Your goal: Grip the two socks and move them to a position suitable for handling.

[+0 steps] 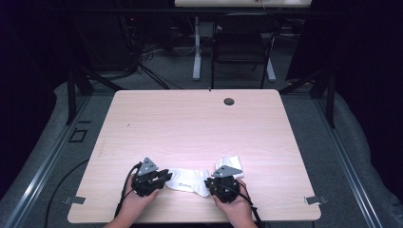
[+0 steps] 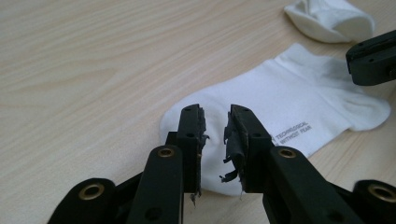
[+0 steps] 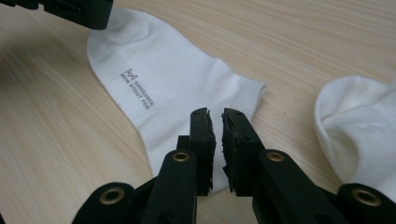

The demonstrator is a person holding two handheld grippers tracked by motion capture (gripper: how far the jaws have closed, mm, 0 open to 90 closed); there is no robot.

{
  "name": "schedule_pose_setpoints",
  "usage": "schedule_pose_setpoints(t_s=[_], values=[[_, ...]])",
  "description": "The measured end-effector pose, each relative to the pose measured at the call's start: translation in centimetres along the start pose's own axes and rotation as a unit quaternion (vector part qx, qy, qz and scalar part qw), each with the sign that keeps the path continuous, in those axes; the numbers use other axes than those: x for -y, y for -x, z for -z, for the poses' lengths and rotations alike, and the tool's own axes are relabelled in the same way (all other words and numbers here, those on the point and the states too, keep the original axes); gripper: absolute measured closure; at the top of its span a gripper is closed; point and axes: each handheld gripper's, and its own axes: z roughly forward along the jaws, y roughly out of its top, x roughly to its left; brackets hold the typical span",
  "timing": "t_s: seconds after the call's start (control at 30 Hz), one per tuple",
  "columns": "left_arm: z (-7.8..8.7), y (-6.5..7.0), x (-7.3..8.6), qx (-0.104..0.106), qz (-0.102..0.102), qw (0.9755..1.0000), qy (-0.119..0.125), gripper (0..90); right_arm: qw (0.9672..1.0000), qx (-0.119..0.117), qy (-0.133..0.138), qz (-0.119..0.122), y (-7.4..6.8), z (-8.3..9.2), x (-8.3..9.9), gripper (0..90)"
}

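Observation:
A white sock with small grey lettering lies flat near the table's front edge, between my two grippers. My left gripper hovers over its rounded toe end, jaws apart, with no cloth pinched between them. Over the cuff end, my right gripper shows a narrow gap between its worn pads, and the sock lies flat beneath. From above, the left gripper and right gripper point toward each other across the sock. A second white sock lies bunched up just behind the right gripper.
The light wooden table has a round cable hole at its far edge. A black chair and a desk leg stand beyond the table. Both of the person's hands come in at the front edge.

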Motion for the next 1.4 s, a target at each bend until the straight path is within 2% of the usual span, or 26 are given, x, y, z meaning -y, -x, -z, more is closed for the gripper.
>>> schedule_pose_setpoints(t_s=[0.1,0.27,0.4,0.53,0.83,1.03,1.33,1.4], values=[[-0.5,-0.1,0.3,-0.002,0.000,0.9999,-0.011,74.6,0.9999,0.004,-0.008,0.011,0.0,-0.4,0.0,82.0],[-0.6,-0.2,0.6,-0.003,0.000,0.9998,-0.022,74.6,0.9997,0.011,-0.019,0.012,0.2,-0.8,0.3,82.4],[-0.7,-0.2,0.9,0.003,0.008,0.9996,-0.029,74.6,0.9997,0.014,-0.022,0.004,0.7,-0.8,0.4,83.1],[-0.7,0.2,1.1,0.008,0.005,0.9993,-0.036,74.6,0.9997,0.017,-0.019,-0.002,1.1,-0.7,0.4,83.3],[-0.7,1.1,1.4,0.006,-0.010,0.9994,-0.033,73.9,0.9996,0.018,-0.020,-0.011,1.9,-0.2,0.7,83.3],[-0.6,1.4,1.6,0.005,-0.007,0.9995,-0.031,72.4,0.9995,0.020,-0.022,-0.011,2.2,0.1,0.7,83.6],[-0.6,1.9,1.7,0.007,-0.014,0.9993,-0.033,69.1,0.9995,0.023,-0.020,-0.013,2.5,0.1,0.8,83.6],[-0.6,1.8,1.5,0.014,-0.012,0.9993,-0.033,68.4,0.9995,0.022,-0.020,-0.013,2.4,0.1,0.8,82.7]])
